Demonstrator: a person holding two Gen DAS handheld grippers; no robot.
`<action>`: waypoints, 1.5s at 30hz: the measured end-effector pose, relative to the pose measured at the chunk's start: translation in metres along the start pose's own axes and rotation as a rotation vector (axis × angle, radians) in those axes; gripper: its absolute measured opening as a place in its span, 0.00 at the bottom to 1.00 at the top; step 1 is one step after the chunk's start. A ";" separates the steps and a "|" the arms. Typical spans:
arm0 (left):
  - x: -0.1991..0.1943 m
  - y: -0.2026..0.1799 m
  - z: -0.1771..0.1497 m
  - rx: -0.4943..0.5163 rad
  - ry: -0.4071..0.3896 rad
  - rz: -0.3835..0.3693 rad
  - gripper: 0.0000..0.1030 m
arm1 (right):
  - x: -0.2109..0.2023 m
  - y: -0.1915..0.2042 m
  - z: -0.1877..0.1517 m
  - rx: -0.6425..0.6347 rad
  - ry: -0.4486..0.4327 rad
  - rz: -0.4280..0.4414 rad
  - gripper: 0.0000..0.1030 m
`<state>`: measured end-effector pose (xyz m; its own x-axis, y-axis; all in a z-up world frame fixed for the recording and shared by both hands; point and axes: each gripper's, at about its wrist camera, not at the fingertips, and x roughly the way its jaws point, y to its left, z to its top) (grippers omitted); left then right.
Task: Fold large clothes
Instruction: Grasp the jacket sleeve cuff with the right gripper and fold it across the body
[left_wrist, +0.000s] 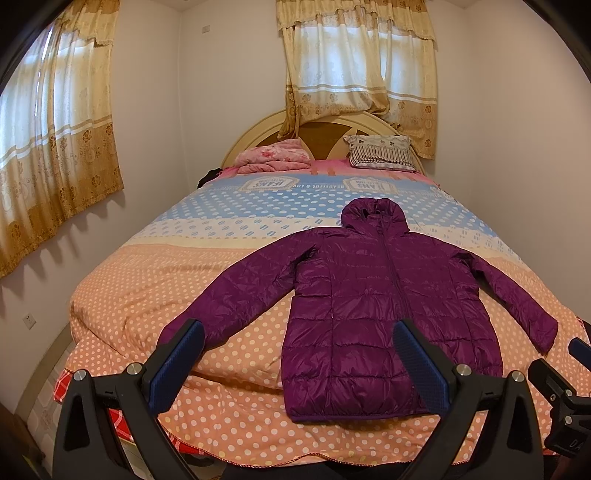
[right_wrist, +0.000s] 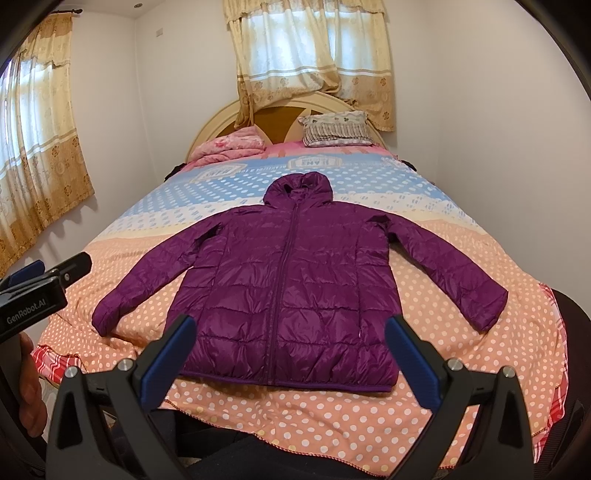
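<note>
A purple quilted hooded jacket (left_wrist: 373, 295) lies flat on the bed, front up and zipped, sleeves spread out to both sides, hood toward the headboard. It also shows in the right wrist view (right_wrist: 291, 280). My left gripper (left_wrist: 299, 365) is open and empty, held above the foot of the bed near the jacket's hem and left sleeve cuff. My right gripper (right_wrist: 291, 358) is open and empty, held just short of the jacket's hem. The left gripper's body also shows at the left edge of the right wrist view (right_wrist: 33, 295).
The bed (left_wrist: 147, 295) has a polka-dot orange and blue cover. A folded pink blanket (left_wrist: 273, 157) and a striped pillow (left_wrist: 380, 151) lie at the headboard. Curtained windows (left_wrist: 358, 66) are behind and to the left. Walls stand close on both sides.
</note>
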<state>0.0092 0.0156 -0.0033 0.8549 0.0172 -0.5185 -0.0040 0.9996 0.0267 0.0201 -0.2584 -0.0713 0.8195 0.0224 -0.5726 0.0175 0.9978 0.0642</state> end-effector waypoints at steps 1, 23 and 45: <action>0.000 0.000 0.000 0.003 0.000 0.001 0.99 | 0.000 0.000 0.000 -0.001 0.002 0.001 1.00; 0.155 -0.036 0.002 0.104 0.134 -0.011 0.99 | 0.106 -0.248 -0.039 0.479 0.200 -0.323 0.80; 0.338 -0.028 0.042 0.162 0.184 0.208 0.99 | 0.180 -0.337 -0.001 0.445 0.223 -0.453 0.12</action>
<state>0.3202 -0.0074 -0.1439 0.7363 0.2390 -0.6330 -0.0736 0.9583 0.2762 0.1613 -0.5905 -0.1965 0.5383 -0.3318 -0.7747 0.6053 0.7919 0.0814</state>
